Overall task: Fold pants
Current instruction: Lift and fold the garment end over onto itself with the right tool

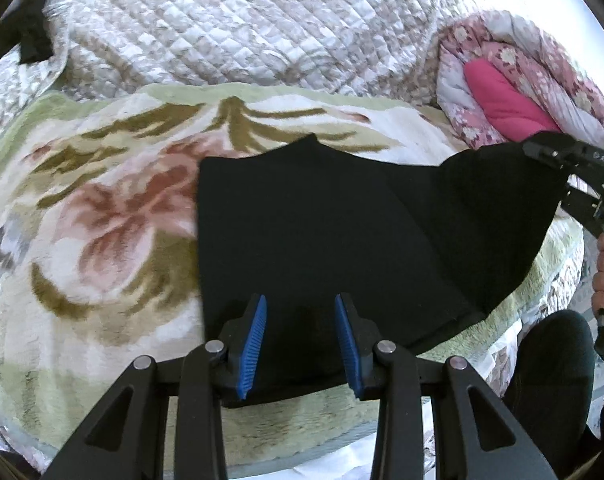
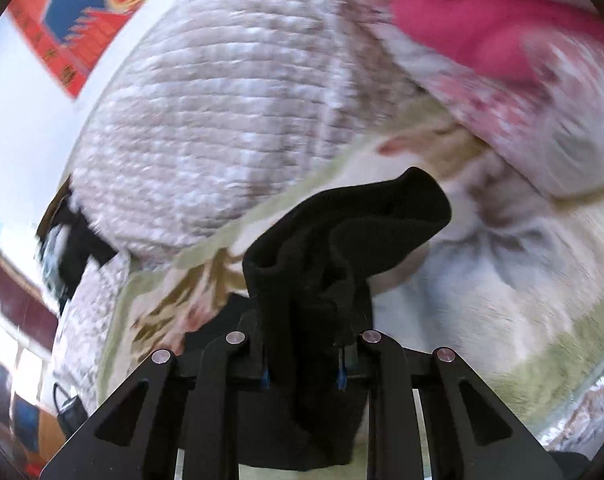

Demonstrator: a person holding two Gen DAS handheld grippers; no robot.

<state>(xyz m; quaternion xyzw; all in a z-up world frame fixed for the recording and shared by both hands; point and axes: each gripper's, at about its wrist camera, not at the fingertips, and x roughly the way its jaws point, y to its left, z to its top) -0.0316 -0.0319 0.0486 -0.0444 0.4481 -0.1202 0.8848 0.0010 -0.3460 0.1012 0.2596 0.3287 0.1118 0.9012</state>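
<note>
Black pants (image 1: 322, 240) lie on a floral blanket (image 1: 114, 216) just ahead of the left tongs (image 1: 301, 344), whose blue pads stand apart over the cloth. At far right, the right tongs (image 1: 542, 148) lift one corner.

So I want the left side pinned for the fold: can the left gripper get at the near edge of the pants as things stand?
Probably yes. The left gripper hangs open right over the black pants, with nothing between its blue pads and the cloth. The right gripper holds the far end lifted.
</note>
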